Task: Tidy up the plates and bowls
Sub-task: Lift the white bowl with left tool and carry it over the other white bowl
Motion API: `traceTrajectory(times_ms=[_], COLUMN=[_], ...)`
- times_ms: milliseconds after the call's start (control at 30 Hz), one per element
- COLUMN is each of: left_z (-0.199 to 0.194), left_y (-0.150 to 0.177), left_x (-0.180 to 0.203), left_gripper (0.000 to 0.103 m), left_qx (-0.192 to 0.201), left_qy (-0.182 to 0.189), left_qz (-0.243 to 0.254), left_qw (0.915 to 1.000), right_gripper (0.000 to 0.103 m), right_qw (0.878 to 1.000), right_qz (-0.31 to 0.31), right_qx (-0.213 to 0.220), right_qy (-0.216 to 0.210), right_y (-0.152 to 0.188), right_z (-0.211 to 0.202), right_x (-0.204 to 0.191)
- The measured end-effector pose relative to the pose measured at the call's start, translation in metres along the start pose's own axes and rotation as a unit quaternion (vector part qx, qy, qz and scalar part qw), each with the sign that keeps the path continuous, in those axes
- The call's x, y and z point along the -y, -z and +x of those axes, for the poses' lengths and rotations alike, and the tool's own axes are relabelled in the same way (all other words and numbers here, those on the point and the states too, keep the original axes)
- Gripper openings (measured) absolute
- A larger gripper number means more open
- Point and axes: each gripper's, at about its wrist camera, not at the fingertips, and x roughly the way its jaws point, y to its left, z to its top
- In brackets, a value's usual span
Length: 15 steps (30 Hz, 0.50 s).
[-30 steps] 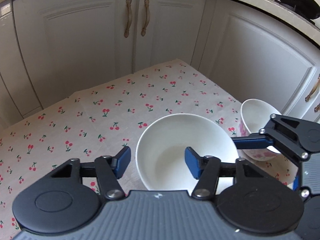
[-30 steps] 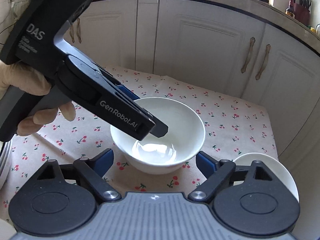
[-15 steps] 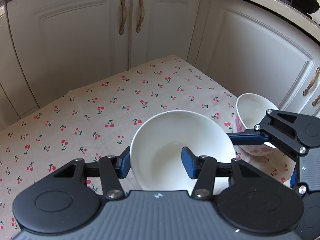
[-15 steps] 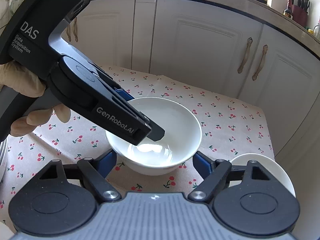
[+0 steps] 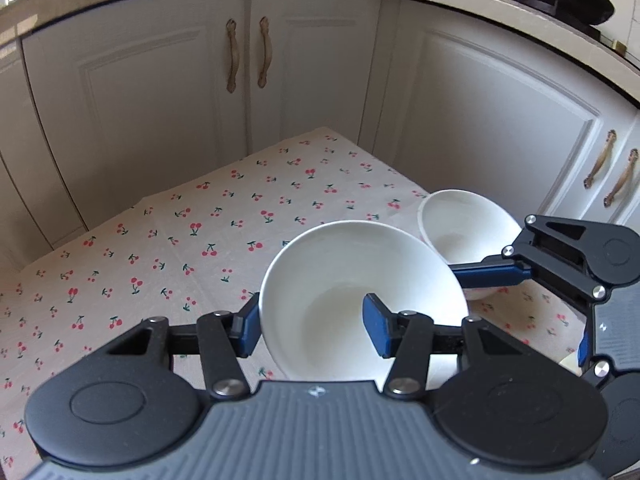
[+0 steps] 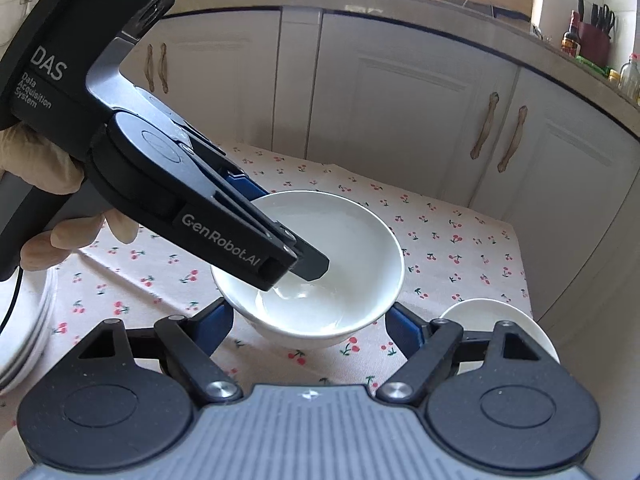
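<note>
While left gripper (image 5: 312, 330) straddles glossy round white bowl (image 5: 360, 300) rim, right gripper (image 6: 308, 326) spread wide.

The left gripper (image 5: 312, 326) fills the lower part of its own view, its two blue-tipped fingers set apart with a bowl wall between them. In the right wrist view it reaches down from the upper left, gripped by a gloved hand (image 6: 48, 184) at the left edge. The right gripper (image 6: 308, 326) sits low in frame, its fingers spread wide.
</note>
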Motion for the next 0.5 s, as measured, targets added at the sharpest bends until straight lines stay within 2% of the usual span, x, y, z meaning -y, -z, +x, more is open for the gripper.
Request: traceTrajectory(times_ms=[500], left_z=[-0.066], left_y=[0.033], left_x=[0.041], left_gripper=[0.052], left_qx=[0.012], left_qy=[-0.009], left_qz=[0.006], left_qw=[0.9999], right_gripper=[0.087], right_qw=[1.000], right_qz=[-0.011], right_qx=[0.016], right_qy=[-0.005], right_y=[0.019], right_z=[-0.067], right_x=[-0.033])
